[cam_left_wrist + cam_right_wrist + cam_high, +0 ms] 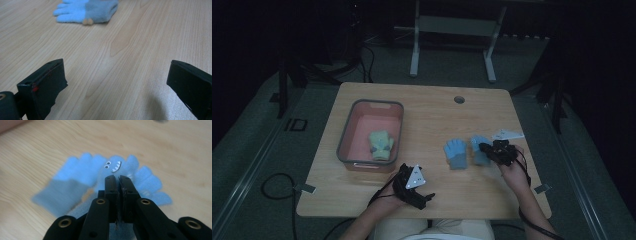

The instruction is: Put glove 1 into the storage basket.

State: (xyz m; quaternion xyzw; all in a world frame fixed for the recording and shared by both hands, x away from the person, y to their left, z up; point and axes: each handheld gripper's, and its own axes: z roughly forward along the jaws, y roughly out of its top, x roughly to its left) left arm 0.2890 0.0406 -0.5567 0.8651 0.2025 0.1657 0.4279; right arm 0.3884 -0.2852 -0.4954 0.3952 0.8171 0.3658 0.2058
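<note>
Two light blue gloves with grey cuffs lie right of the table's middle. The left blue glove lies flat and free. My right gripper is shut on the right blue glove, which bears a toothy monster face; its jaws are pressed together down on the fabric. My left gripper is open near the front edge, low over bare wood, with nothing between its jaws. A green glove lies in a pink bin.
The grey-rimmed pink bin stands at the table's left. A round cable hole sits near the far edge. Bare wood stretches between my left gripper and the blue gloves. Cables trail off the table's front.
</note>
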